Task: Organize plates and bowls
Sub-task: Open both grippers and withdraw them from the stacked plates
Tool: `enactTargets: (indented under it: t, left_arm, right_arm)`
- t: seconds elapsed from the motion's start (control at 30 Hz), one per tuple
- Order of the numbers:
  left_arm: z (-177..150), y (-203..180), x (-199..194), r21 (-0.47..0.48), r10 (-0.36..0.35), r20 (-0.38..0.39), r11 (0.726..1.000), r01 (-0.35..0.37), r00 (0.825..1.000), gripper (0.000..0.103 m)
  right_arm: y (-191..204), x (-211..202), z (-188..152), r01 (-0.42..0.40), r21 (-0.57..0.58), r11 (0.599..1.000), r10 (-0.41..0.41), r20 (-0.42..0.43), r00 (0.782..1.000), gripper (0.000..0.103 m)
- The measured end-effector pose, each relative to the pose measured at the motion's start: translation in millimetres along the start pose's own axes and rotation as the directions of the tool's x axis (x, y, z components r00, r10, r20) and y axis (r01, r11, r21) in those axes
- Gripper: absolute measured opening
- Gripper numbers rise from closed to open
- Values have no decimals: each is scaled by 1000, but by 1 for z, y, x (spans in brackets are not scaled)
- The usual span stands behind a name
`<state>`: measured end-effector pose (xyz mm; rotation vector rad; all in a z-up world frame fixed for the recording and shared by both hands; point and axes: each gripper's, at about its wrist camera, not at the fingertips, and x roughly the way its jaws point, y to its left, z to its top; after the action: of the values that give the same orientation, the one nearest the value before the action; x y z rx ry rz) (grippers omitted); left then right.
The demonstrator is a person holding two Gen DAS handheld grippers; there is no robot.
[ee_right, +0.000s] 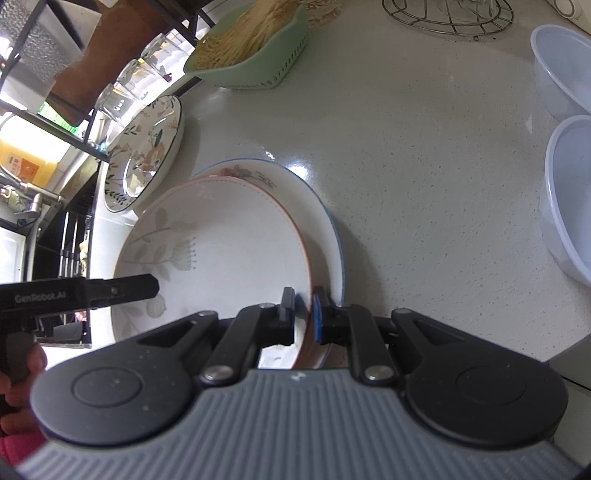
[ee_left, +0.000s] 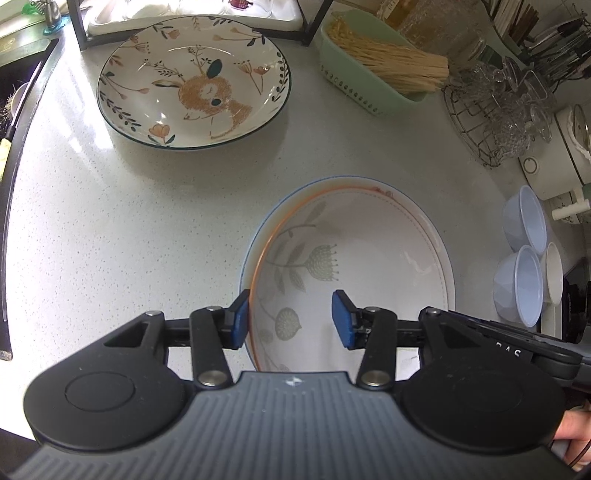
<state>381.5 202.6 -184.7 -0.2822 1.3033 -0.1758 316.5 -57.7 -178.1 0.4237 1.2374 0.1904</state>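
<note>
An orange-rimmed leaf-pattern plate rests on a blue-rimmed plate on the counter. My left gripper is open, its jaws astride the orange-rimmed plate's left rim, one pad outside and one over the plate. My right gripper is shut on the orange-rimmed plate at its right rim, above the blue-rimmed plate. A deer-pattern plate lies apart at the far left; it also shows in the right wrist view.
A green basket of noodles stands at the back. A wire basket of glassware and clear plastic bowls sit to the right. A black rack and the sink lie to the left.
</note>
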Motion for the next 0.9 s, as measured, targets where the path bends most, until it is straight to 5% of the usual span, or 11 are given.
enactTargets:
  t: [0.3,0.6,0.9]
  left_arm:
    - [1,5,-12,-69,7,-3,998,-8,1000,52]
    - [-5,-11,-18,-28,-11,12,1000,11,1000,52]
    - [-7,-20,-48,-15,-20,139,1000,23,990,52]
  right_arm:
    - [10,-2,0,53,-65,996,-50,40,998,14]
    - [13,-14,-5,83,-84,993,-73,116,991,14]
    - [15,-65,-3,96,-90,991,-69,268,961,14]
